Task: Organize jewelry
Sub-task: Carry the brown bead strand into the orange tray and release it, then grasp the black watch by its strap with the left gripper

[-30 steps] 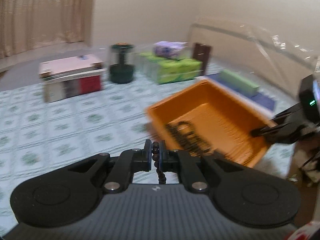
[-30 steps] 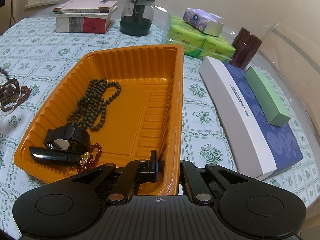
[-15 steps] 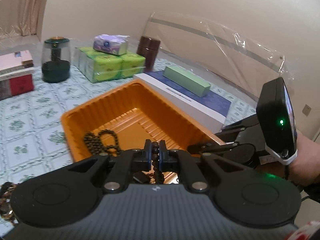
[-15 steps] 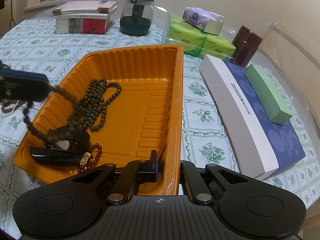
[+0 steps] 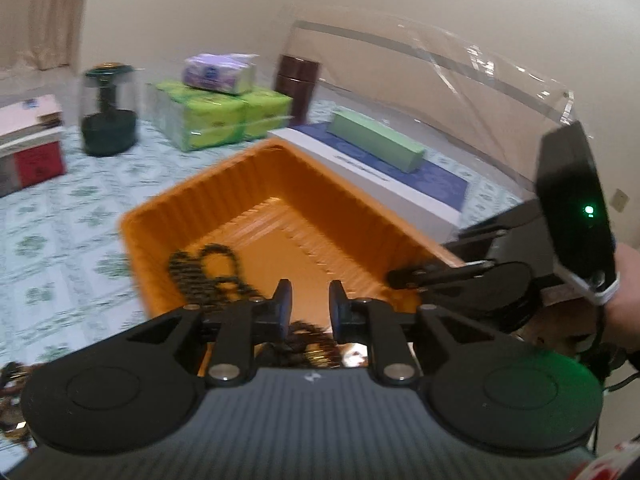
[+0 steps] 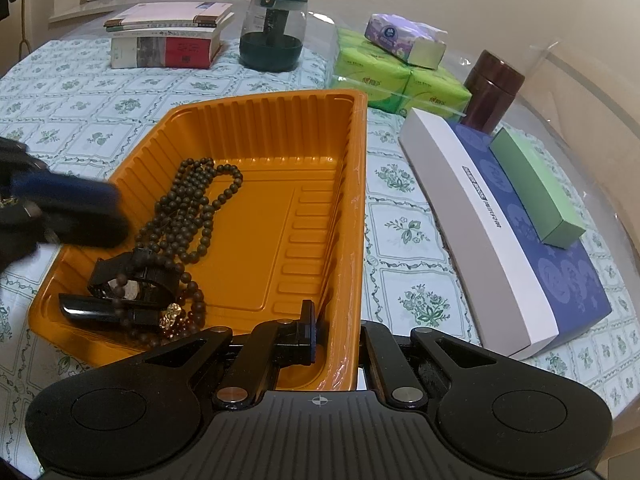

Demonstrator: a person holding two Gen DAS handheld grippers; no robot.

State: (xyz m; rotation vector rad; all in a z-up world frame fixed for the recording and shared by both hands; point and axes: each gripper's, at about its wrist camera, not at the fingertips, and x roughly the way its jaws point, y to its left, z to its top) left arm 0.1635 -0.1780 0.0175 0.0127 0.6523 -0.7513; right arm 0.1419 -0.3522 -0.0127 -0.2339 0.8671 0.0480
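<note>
Over the orange tray (image 5: 168, 240) hangs the left gripper (image 5: 310, 306), whose jaws have just been opening, with nothing between them; a bead bracelet (image 6: 192, 300) lies below across the watch (image 6: 132, 280). Right gripper (image 6: 334, 336) pinches the tray's near wall.

Cream wall (image 5: 360, 8), beige curtain (image 5: 36, 12)

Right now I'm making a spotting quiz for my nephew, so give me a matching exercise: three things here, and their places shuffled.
Things:
1. slim green box
2. purple tissue pack
3. black watch

Places:
A. inside the orange tray
B. on top of the blue-and-white box
C. on top of the green tissue packs

Pairs: 1-B, 2-C, 3-A
</note>
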